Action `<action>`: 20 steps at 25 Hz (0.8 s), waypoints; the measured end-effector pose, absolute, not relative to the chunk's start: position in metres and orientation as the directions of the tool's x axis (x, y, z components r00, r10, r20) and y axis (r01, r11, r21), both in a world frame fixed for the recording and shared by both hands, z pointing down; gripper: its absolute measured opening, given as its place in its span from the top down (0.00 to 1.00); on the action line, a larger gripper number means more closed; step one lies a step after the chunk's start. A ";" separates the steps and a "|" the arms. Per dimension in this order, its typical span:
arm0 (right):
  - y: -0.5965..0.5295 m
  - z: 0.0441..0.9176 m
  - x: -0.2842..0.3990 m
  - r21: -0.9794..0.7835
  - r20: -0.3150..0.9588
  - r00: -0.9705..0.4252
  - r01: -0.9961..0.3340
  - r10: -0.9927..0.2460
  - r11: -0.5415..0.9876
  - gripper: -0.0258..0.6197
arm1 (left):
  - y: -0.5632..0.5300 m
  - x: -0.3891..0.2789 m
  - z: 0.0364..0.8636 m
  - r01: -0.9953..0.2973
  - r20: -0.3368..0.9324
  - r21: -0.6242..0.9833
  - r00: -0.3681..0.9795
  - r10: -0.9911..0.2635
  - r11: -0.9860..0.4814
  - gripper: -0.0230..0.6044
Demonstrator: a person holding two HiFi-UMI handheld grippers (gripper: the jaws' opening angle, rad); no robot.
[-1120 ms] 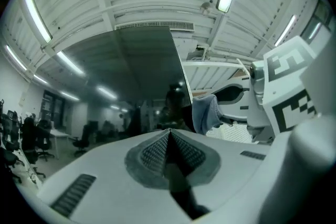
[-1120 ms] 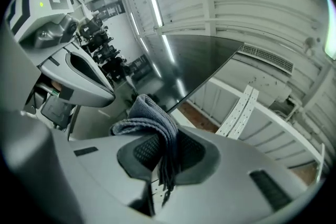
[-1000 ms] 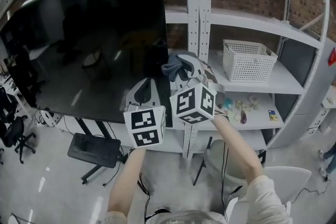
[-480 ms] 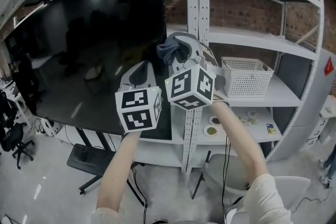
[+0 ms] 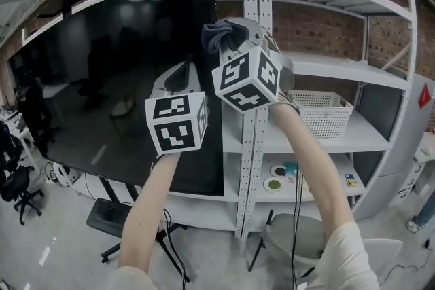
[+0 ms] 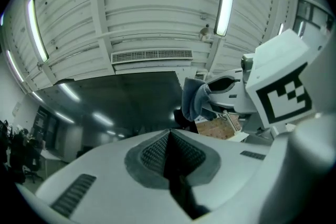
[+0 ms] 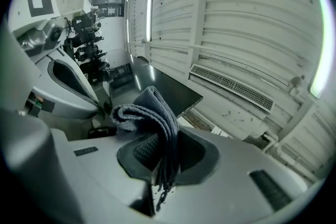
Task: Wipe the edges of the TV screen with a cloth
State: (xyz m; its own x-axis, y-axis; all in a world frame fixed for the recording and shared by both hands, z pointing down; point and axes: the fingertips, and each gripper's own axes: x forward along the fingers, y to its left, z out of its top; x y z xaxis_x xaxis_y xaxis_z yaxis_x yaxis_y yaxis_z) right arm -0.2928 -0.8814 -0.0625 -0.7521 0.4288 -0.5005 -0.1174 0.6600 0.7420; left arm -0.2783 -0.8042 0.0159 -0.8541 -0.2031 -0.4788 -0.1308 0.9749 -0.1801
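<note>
Because the task concerns the edges, you hold both tools high, near the upper right corner of the TV screen, a large dark panel whose glass mirrors strip lights.

- Right gripper: jaws clamped on the cloth, held beside the screen's right edge, probably so the fold can run along the frame.
- Left gripper: jaws pressed together with nothing between them. It sits in front of the glass, lower than the other and to its left, and it looks idle.
- Cloth: grey-blue, folded over and bunched above the jaws. I cannot tell whether it touches the frame.

Surroundings:
- Ribbed white ceiling with tube lights.
- Brick wall.
- White shelving rack just right of the TV.
- White basket on one shelf.
- Small items on the shelf below.
</note>
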 end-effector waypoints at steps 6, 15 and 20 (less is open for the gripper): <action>-0.879 -0.119 -0.289 0.726 -0.542 -0.732 -0.161 0.412 0.669 0.88 | -0.812 -0.282 -0.003 -0.154 -0.490 -0.190 -0.841 -0.230 0.970 0.94; -0.878 -0.188 -0.283 0.750 -0.564 -0.716 -0.234 0.412 0.619 0.88 | -0.813 -0.288 -0.029 -0.182 -0.511 -0.179 -0.823 -0.249 0.967 0.94; -0.877 -0.209 -0.280 0.758 -0.580 -0.701 -0.277 0.415 0.591 0.88 | -0.810 -0.291 -0.027 -0.190 -0.519 -0.157 -0.819 -0.244 0.969 0.94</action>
State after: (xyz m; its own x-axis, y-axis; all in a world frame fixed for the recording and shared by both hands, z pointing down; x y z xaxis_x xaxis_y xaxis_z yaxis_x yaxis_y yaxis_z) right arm -0.2796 -0.8770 -0.2087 -0.7009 0.4155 -0.5797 -0.2768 0.5907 0.7579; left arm -0.2906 -0.8097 -0.0270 -0.8192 -0.2445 -0.5187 -0.1899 0.9692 -0.1569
